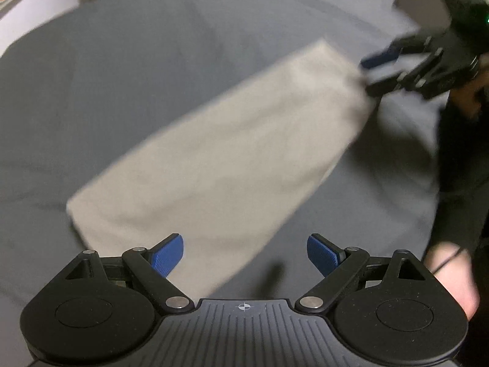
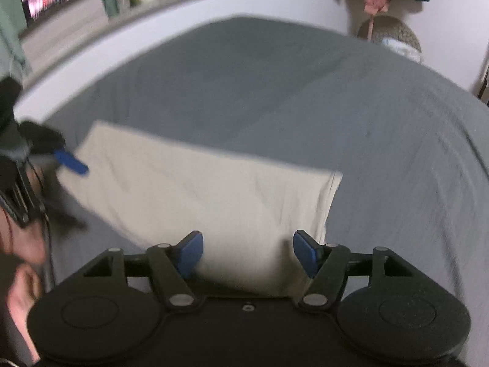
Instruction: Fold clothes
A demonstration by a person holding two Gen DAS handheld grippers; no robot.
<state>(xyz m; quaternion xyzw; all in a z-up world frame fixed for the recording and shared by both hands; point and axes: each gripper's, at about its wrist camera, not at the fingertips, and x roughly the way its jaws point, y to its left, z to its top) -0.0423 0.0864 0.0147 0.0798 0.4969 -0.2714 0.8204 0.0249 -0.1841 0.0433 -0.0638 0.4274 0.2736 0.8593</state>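
Beige cloth (image 1: 214,165), folded into a long rectangle, lies flat on the grey bed sheet (image 1: 107,76), running from one claw toward the other. Left claw (image 1: 244,253) hovers low over one short end, blue pads (image 1: 169,255) spread wide, gripping nothing. Right claw (image 2: 246,252) sits at the opposite end near a corner, its pads likewise parted and released, the cloth edge lying between them. Both are angled downward at the bed, and a bare hand (image 1: 452,278) shows beside the left claw's body.
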